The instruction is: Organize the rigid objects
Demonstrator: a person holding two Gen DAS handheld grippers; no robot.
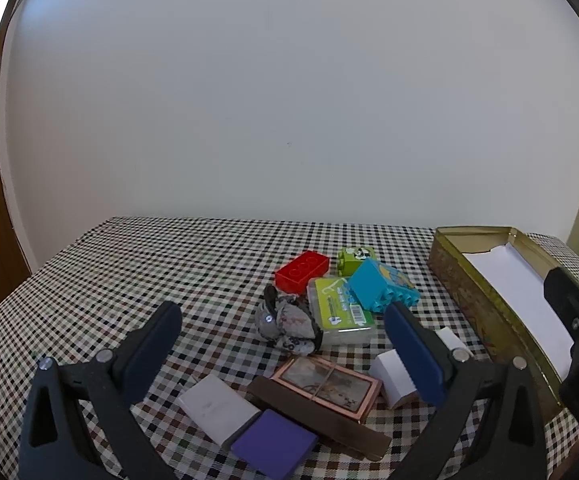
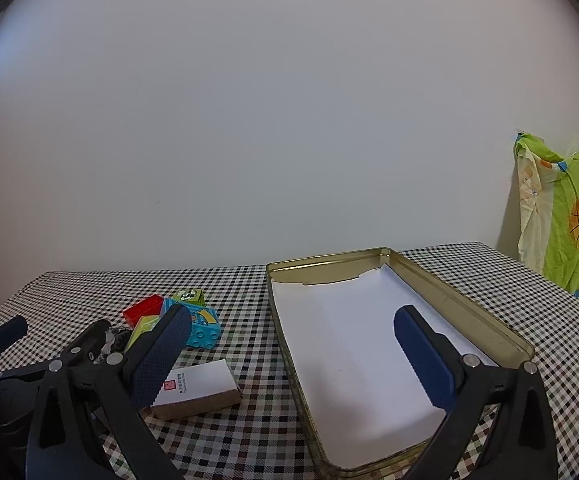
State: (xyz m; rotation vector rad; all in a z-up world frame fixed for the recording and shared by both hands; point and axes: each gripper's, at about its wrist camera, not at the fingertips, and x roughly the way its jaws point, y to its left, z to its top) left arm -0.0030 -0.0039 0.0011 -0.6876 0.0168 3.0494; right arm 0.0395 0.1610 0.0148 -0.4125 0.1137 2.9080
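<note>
My left gripper point(image 1: 283, 320) is open and empty above a cluster of objects on the checked tablecloth point(image 1: 129, 272): a red brick point(image 1: 301, 271), a green brick point(image 1: 355, 258), a blue brick point(image 1: 383, 286), a clear case with a green label point(image 1: 339, 314), a grey crumpled item point(image 1: 287, 324), a copper-framed tile point(image 1: 327, 386), a white box point(image 1: 217, 408), a purple block point(image 1: 273, 442) and a small white box point(image 1: 391, 378). My right gripper point(image 2: 293, 332) is open and empty over the gold tin point(image 2: 465, 304), which is lined with white paper.
The tin also shows at the right of the left wrist view point(image 1: 461, 280), with the right gripper's body above it. A white card box point(image 2: 197, 388) lies left of the tin. A green patterned cloth point(image 2: 561, 212) hangs at the far right. A wall stands behind the table.
</note>
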